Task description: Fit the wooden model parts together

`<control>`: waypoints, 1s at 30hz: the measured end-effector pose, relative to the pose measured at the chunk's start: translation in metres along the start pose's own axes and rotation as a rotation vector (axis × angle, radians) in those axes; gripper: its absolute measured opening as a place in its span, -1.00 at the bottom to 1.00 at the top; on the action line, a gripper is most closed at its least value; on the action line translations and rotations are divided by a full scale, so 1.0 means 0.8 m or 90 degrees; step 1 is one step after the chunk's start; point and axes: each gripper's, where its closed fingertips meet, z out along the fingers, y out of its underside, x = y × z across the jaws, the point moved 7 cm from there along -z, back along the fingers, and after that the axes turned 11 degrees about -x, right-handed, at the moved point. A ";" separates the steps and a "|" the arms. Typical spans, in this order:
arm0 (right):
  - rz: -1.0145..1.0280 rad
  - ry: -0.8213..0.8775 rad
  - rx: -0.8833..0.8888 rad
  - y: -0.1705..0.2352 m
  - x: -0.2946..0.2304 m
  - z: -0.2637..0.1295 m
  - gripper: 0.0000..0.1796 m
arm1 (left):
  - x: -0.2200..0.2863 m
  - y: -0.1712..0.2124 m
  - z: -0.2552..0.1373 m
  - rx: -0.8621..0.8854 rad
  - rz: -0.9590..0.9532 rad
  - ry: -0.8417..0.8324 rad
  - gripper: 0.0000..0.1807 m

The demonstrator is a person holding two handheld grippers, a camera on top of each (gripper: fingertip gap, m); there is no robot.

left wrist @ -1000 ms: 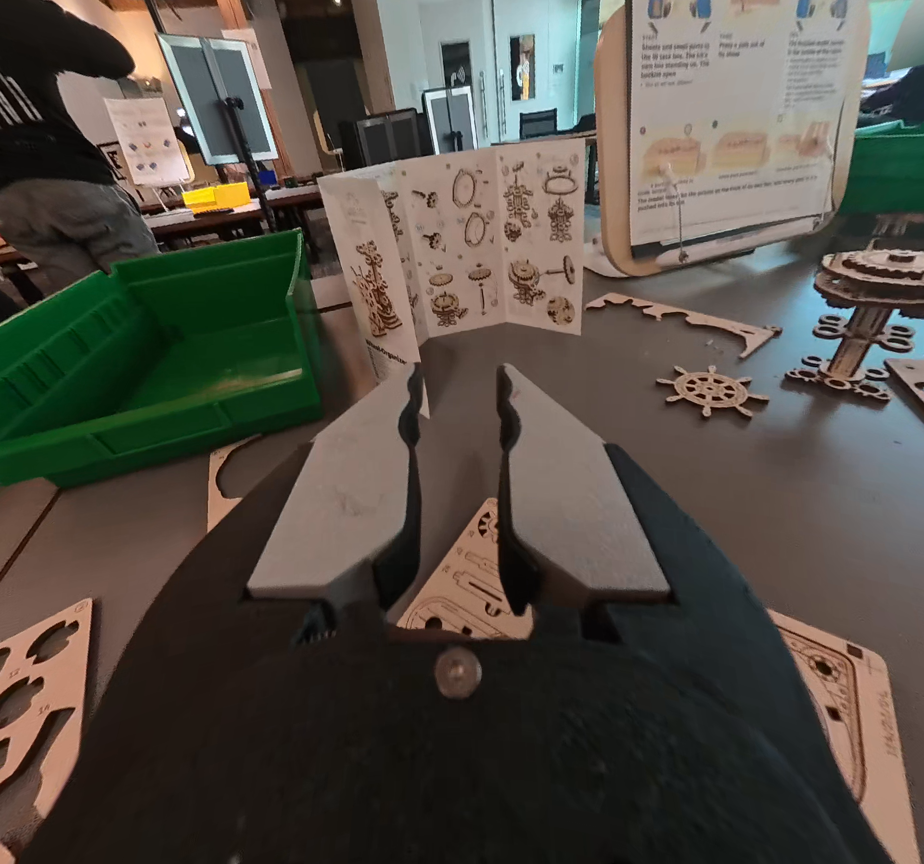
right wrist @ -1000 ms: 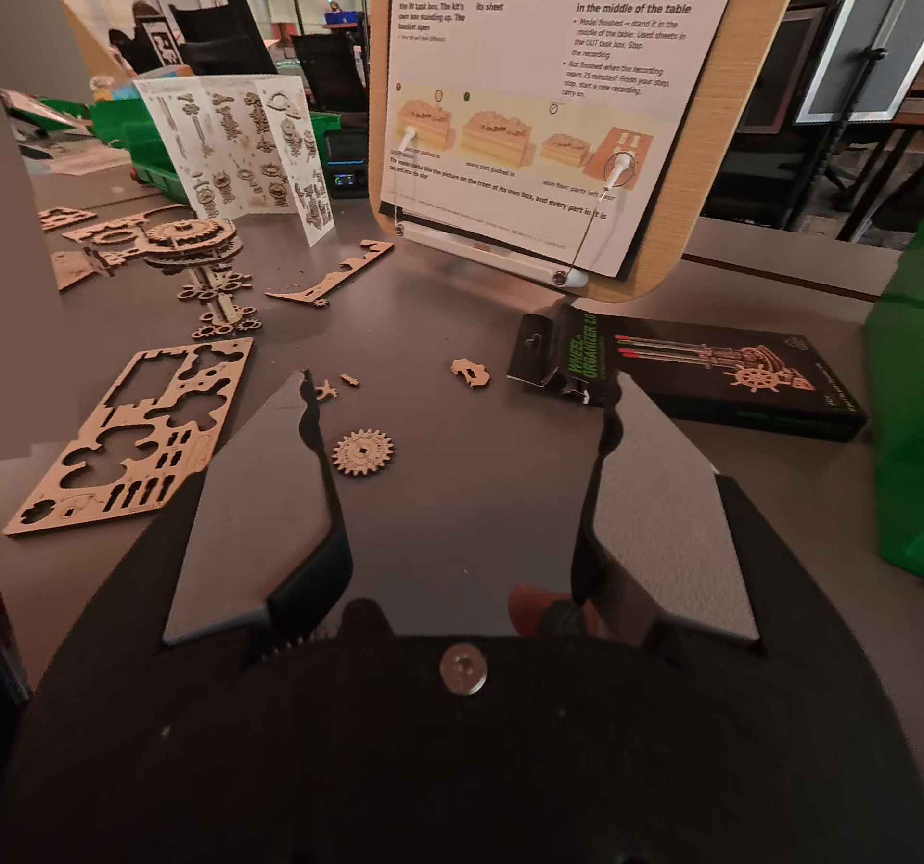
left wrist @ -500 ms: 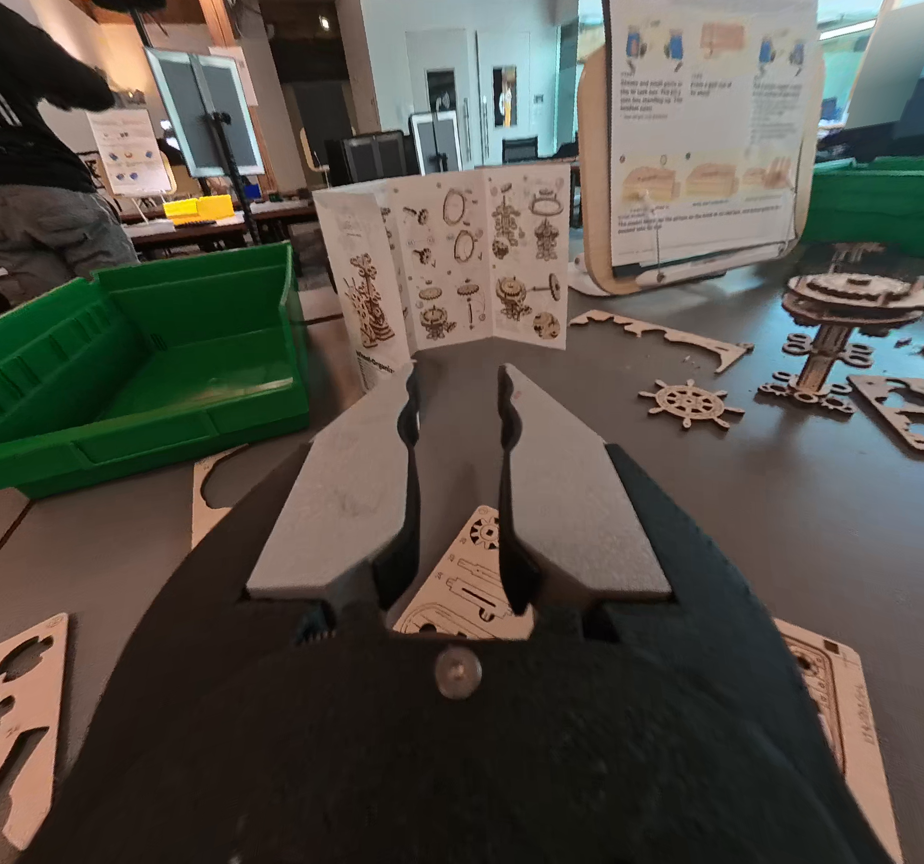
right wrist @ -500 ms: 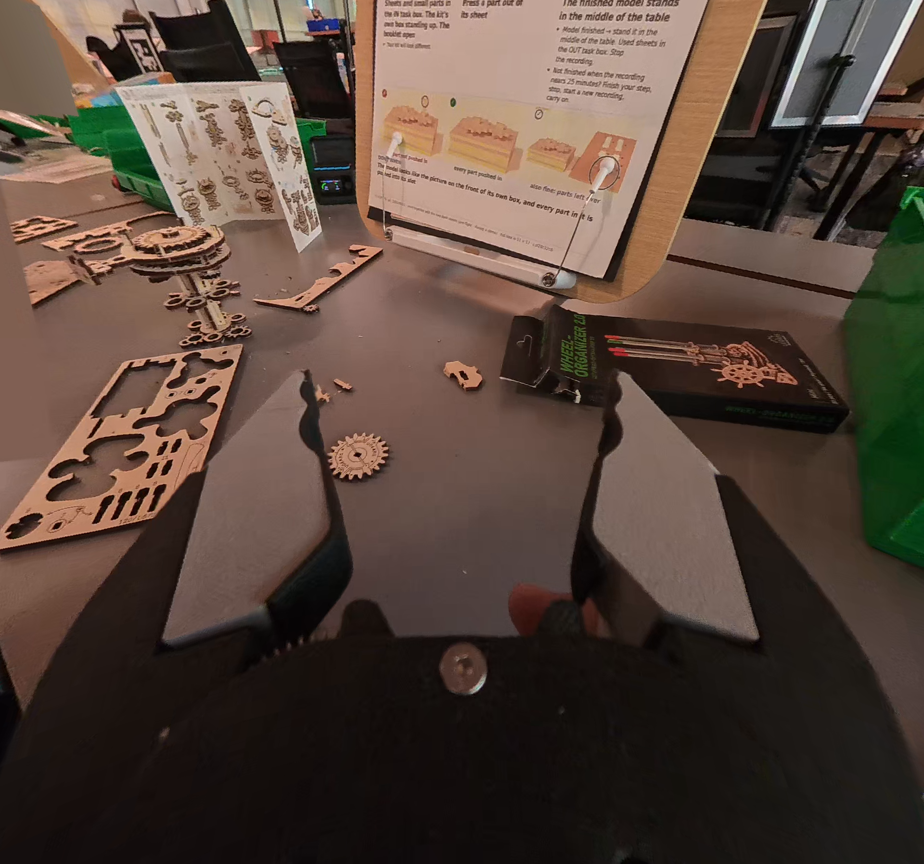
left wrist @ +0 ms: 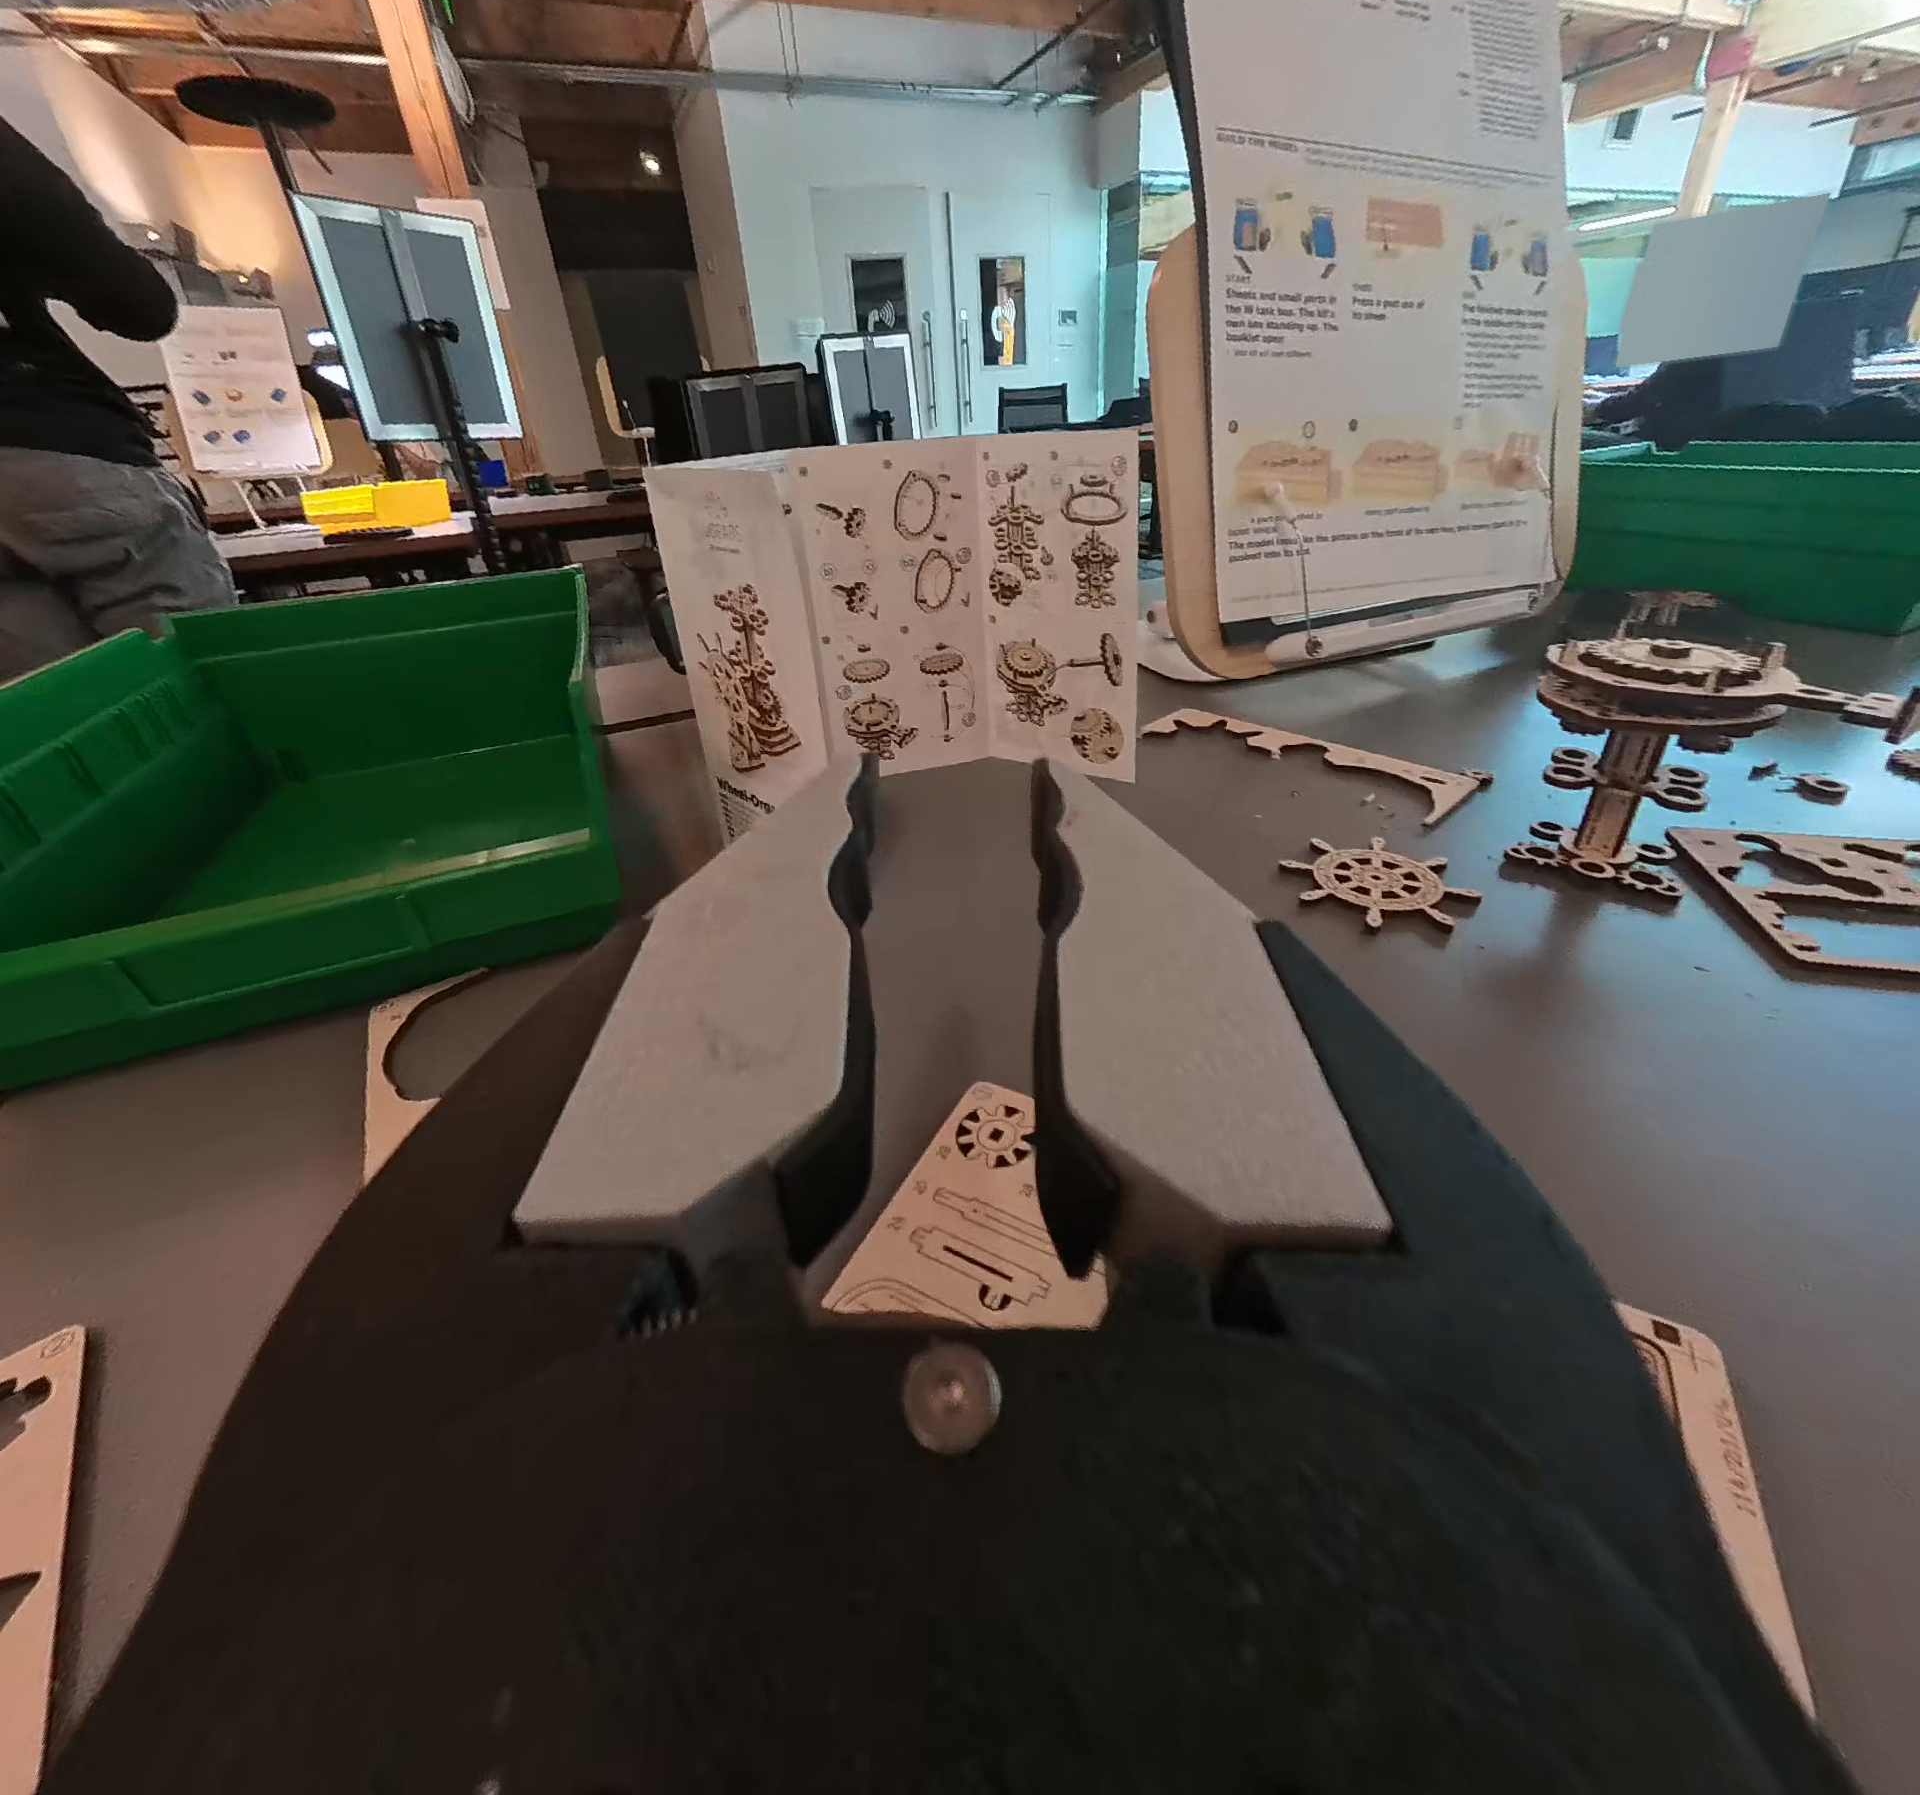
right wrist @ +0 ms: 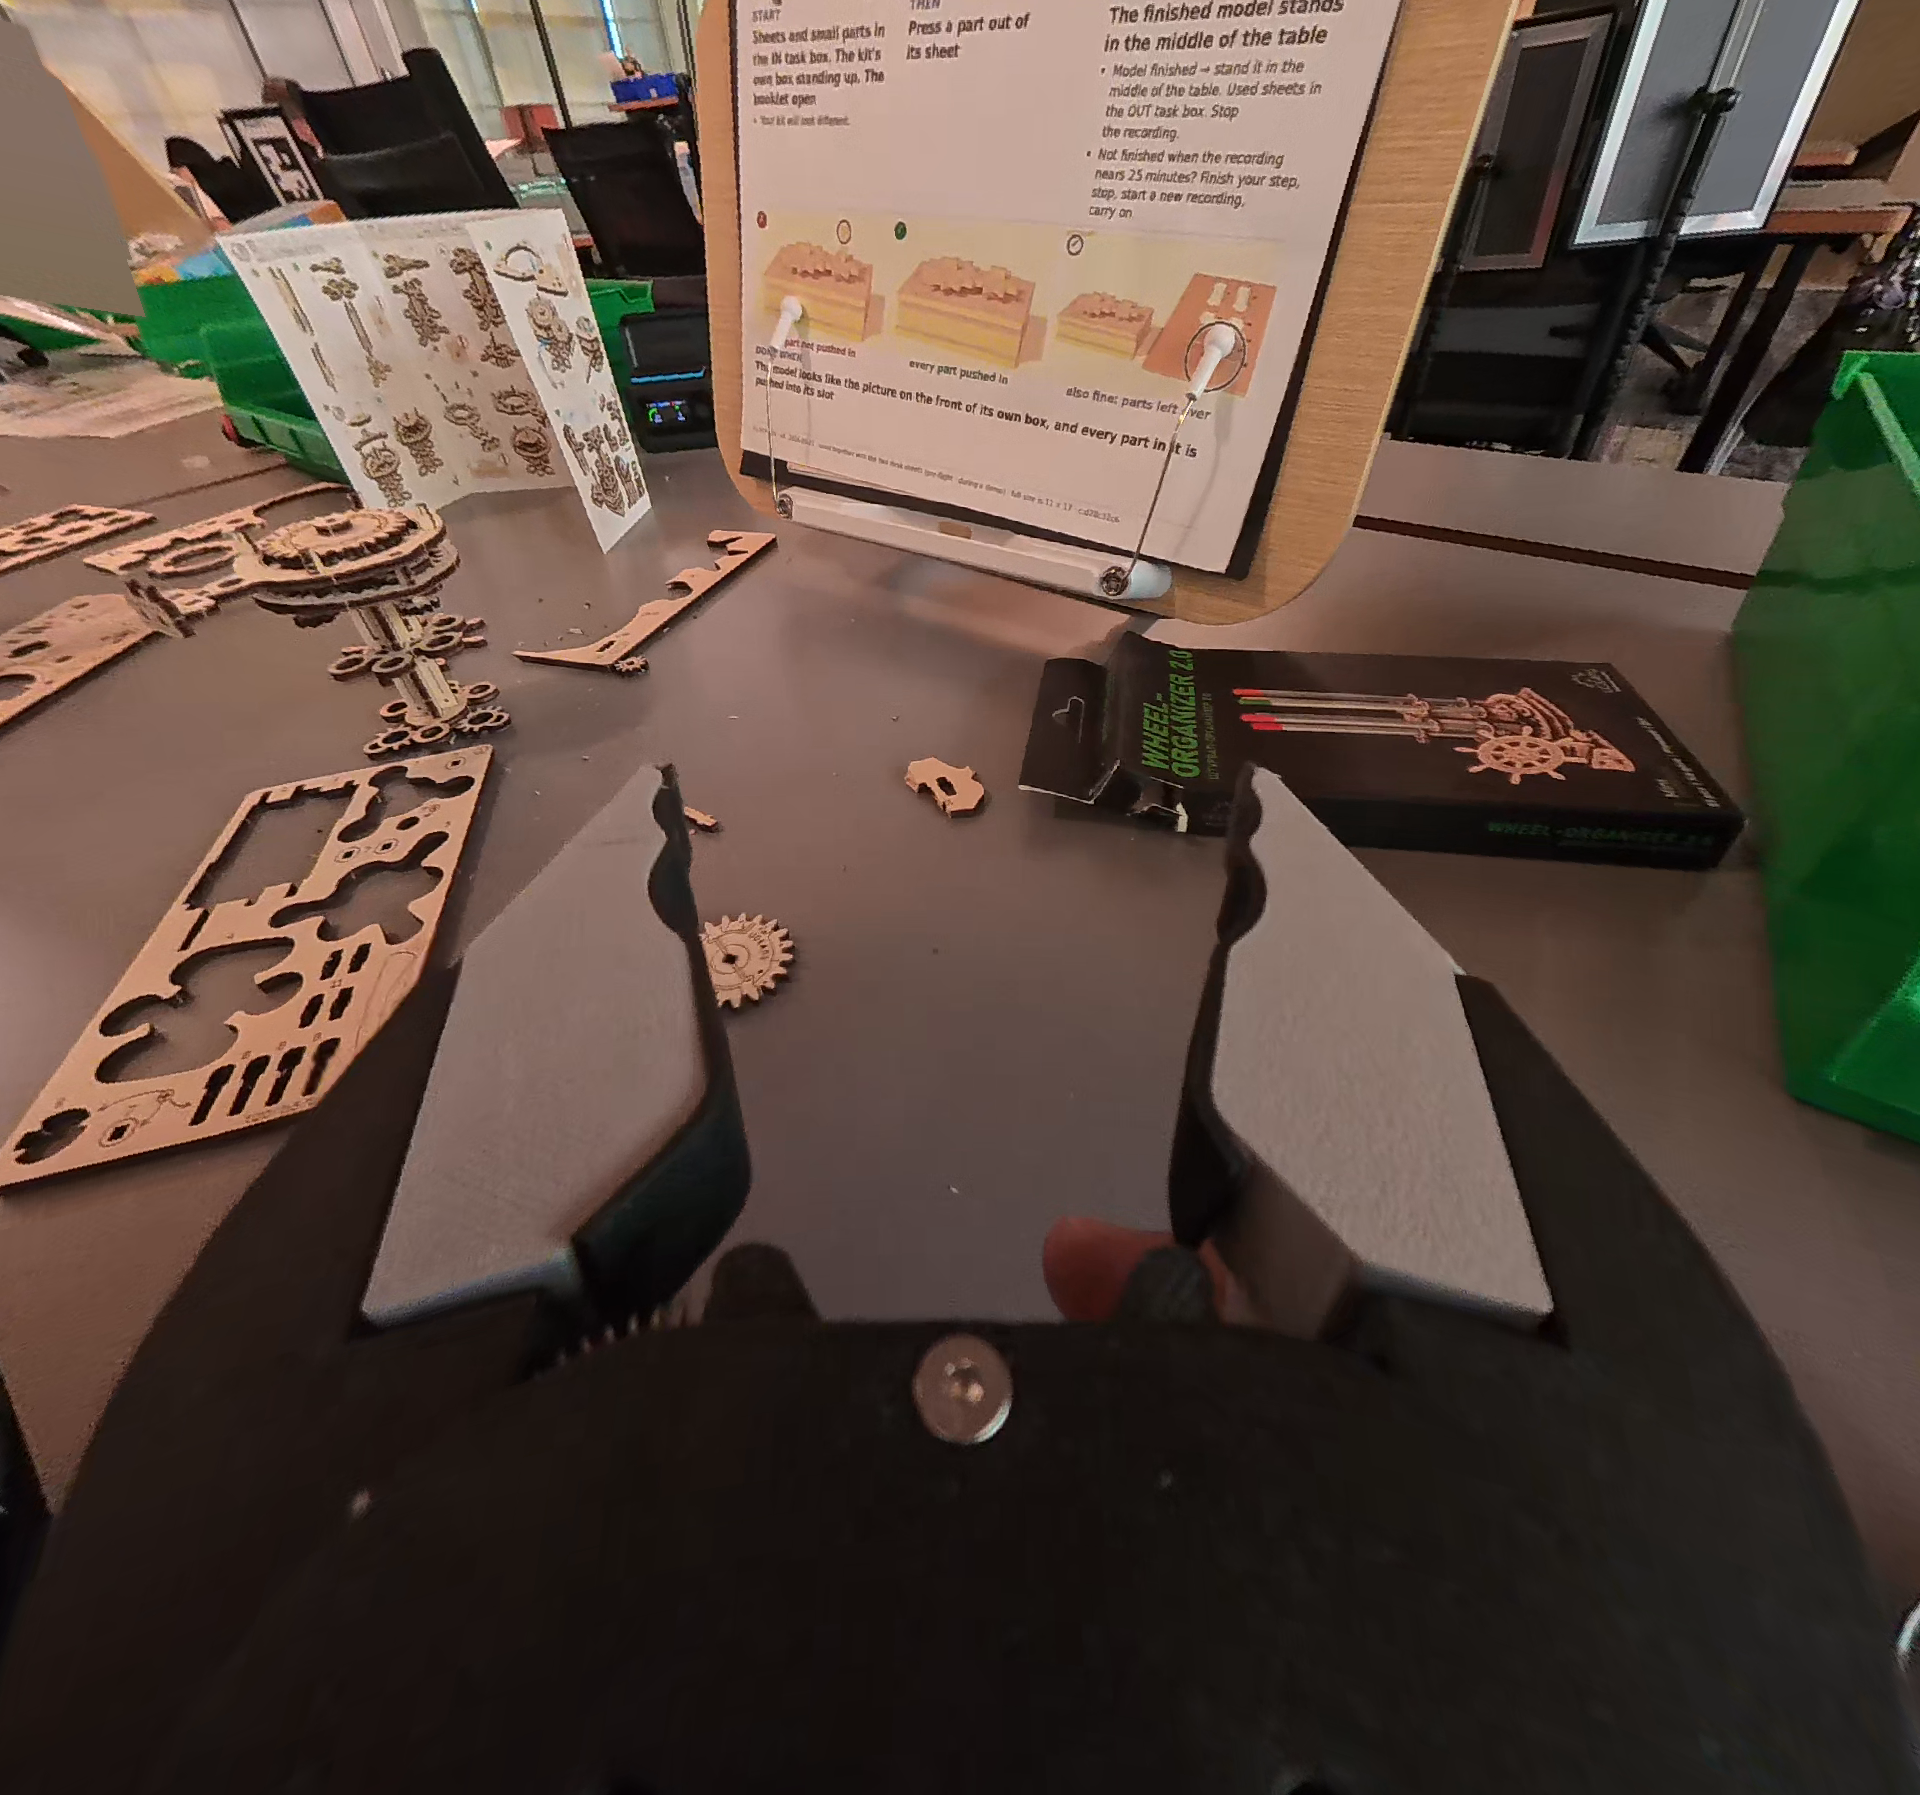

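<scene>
Left wrist view looks across a dark grey table (left wrist: 1558,1070). A green bin (left wrist: 291,810) sits at its left edge, and an instruction board (left wrist: 1371,395) stands at its far edge. Beside the board a folded booklet (left wrist: 904,623) stands upright. Compared with a second ago, this view has swung rightward, so the bin has slid toward the left and more of the right side shows.

The partly built wooden model (left wrist: 1642,737) stands upright toward the far right of the table. A punched-out sheet (left wrist: 1808,893) lies just beside it, and a small ship's wheel part (left wrist: 1377,878) lies flat nearer the middle. An uncut parts sheet (left wrist: 966,1236) lies beneath the left gripper (left wrist: 951,789), whose jaws stand a narrow gap apart, empty, as before.

Right wrist view shows the right gripper (right wrist: 956,789) spread wide and empty, unchanged, hovering over bare table. A black kit box (right wrist: 1455,758) lies flat toward the right edge. A small wooden gear (right wrist: 743,958) lies just beside the left finger. A smaller loose piece (right wrist: 943,785) lies beyond it.
</scene>
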 end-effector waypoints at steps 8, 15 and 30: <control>-0.006 0.021 -0.006 0.000 0.000 0.001 0.11 | -0.033 -0.010 -0.029 0.006 -0.035 -0.038 -0.67; -0.016 0.033 -0.013 0.001 -0.001 0.003 0.10 | -0.098 -0.001 -0.091 -0.147 -0.120 -0.098 -0.59; -0.090 0.022 -0.005 0.000 -0.017 0.001 0.09 | 0.226 -0.035 0.132 -0.344 0.242 0.393 -0.09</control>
